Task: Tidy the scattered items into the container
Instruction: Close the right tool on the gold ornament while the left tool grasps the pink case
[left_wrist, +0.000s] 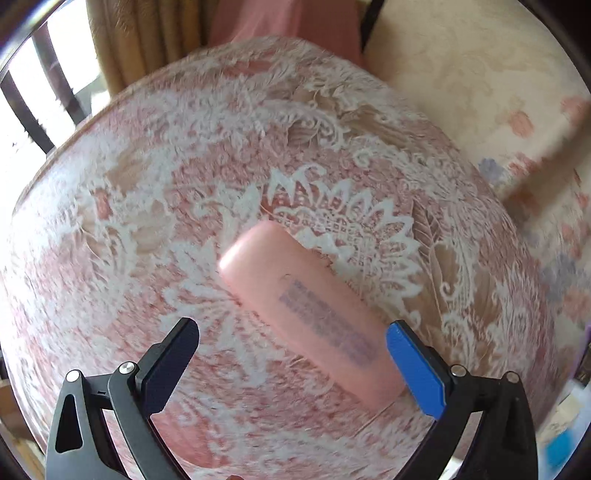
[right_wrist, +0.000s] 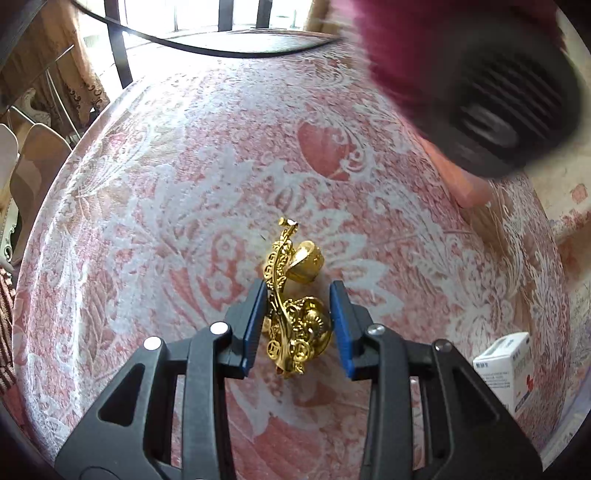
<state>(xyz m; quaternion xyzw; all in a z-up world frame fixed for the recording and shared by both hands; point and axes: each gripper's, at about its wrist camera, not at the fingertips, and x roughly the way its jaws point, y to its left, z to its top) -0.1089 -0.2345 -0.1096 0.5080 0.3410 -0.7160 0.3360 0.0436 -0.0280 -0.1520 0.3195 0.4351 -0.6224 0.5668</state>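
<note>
Left wrist view: left gripper (left_wrist: 291, 363) fingers spread wide, gripping nothing, over a pink case (left_wrist: 310, 314) lying flat on the desk (left_wrist: 129, 221); the blue finger sits just beside the case's near end, so the case could get nudged away if they clamp off-centre. Lace-pattern pink cloth, curtains behind.

Right wrist view: right gripper (right_wrist: 298, 321) fingers clenched on a gold ornament (right_wrist: 295, 306); its uneven shape could twist loose. White box (right_wrist: 506, 365) near the desk edge. Container not visible. Chairs and a window behind.
</note>
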